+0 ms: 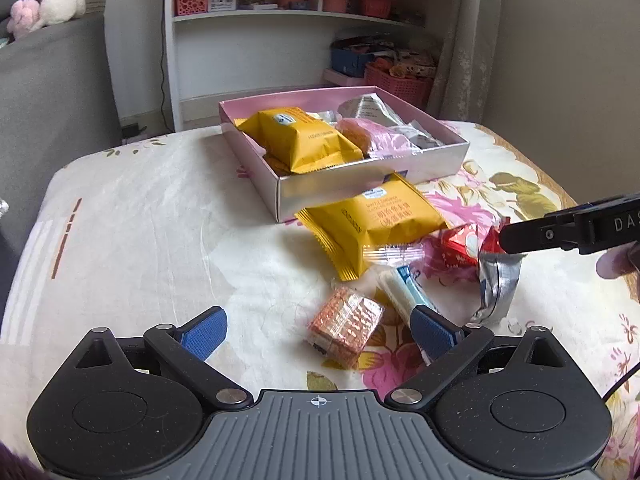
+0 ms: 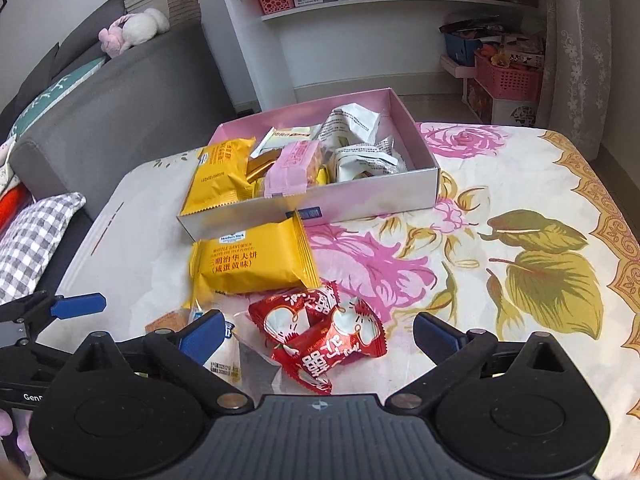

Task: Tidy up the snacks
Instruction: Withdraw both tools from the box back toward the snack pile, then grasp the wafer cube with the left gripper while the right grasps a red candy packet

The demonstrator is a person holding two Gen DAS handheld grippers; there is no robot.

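A pink box (image 1: 372, 178) (image 2: 360, 196) on the floral cloth holds several snack packs. In front of it lie a yellow waffle pack (image 1: 372, 220) (image 2: 252, 260), two red candy packs (image 2: 320, 336) (image 1: 460, 246), an orange wafer pack (image 1: 346, 326), a white and blue pack (image 1: 404, 292) and a silver wrapper (image 1: 496, 288). My left gripper (image 1: 318, 334) is open, its pads on either side of the orange wafer pack, not touching it. My right gripper (image 2: 318, 332) is open, its pads on either side of the red candy packs.
A grey sofa (image 2: 100, 112) with cushions and a plush toy stands to the left. White shelves (image 1: 304, 20) with pink baskets stand behind the table. The cloth (image 2: 520, 220) to the right of the box is bare.
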